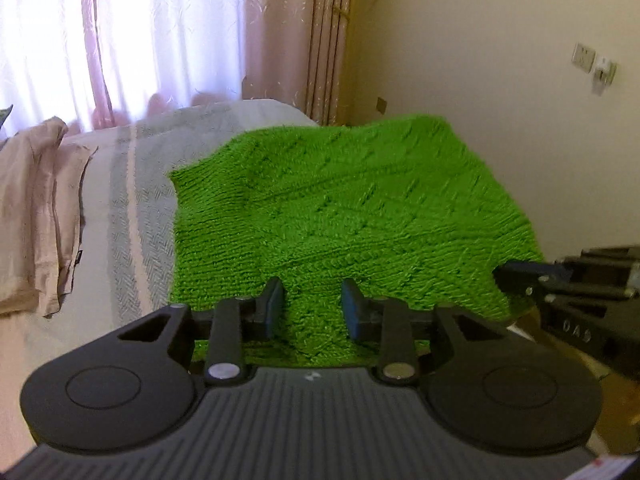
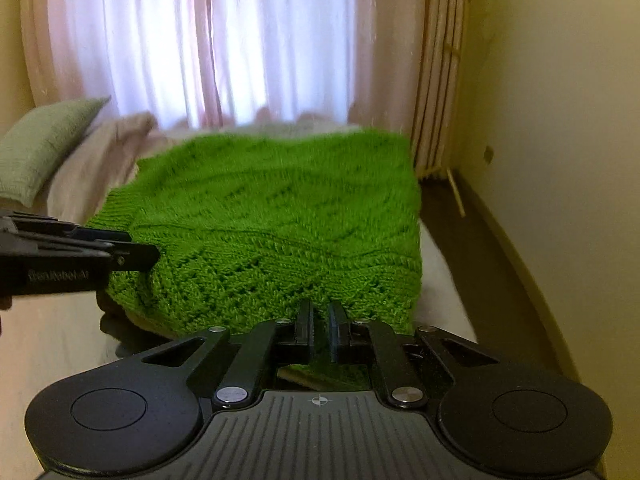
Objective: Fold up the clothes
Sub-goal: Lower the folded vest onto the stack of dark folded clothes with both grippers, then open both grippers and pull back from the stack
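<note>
A bright green knitted sweater (image 1: 340, 208) lies spread over the bed, with its near edge lifted off the cover. My left gripper (image 1: 313, 307) is closed on a thick bunch of that near edge, and knit fills the gap between its blue pads. The right gripper (image 2: 319, 320) pinches the same hem further right, its fingers almost together. Each gripper appears side-on in the other's view, the right gripper (image 1: 520, 276) at the sweater's right corner and the left gripper (image 2: 132, 258) at its left corner. The sweater (image 2: 276, 216) sags a little between the two holds.
The bed (image 1: 120, 208) has a grey-and-white striped cover. Folded pinkish cloth (image 1: 36, 208) lies at its left, and a pale green pillow (image 2: 44, 148) further back. Curtains (image 2: 224, 40) hang behind; a cream wall (image 2: 560, 120) and dark floor (image 2: 472, 232) run along the right.
</note>
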`<act>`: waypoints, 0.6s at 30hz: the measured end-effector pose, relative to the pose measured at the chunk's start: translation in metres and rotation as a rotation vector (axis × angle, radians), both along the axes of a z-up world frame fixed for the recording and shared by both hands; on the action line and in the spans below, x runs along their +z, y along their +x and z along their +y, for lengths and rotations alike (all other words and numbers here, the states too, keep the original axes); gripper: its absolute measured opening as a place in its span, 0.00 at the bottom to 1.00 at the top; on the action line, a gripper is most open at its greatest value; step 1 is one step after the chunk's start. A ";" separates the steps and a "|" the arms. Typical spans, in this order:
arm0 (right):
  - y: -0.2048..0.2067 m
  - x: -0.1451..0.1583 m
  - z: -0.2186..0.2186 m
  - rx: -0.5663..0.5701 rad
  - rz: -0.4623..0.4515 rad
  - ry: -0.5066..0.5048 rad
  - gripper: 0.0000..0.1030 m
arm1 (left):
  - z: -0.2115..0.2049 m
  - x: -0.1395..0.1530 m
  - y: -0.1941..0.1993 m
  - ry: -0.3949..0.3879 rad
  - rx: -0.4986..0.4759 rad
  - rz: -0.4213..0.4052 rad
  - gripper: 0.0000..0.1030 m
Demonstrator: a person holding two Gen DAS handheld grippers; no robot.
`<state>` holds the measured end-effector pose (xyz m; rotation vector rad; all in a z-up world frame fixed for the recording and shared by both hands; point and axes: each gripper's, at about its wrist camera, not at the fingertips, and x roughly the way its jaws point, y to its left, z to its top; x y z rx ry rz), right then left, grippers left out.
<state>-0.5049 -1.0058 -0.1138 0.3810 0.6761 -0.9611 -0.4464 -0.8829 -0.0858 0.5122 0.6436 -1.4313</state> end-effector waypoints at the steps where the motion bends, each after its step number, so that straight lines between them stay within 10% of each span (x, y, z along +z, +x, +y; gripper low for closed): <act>1: 0.000 0.000 0.000 0.003 -0.001 0.000 0.04 | 0.000 -0.002 -0.001 -0.006 -0.002 -0.018 0.28; 12: -0.017 0.024 -0.002 -0.045 -0.081 0.061 0.05 | 0.005 0.019 0.005 0.043 0.070 0.072 0.31; 18: -0.035 0.056 0.021 -0.105 -0.210 0.113 0.19 | 0.032 0.056 0.004 0.051 0.124 0.052 0.57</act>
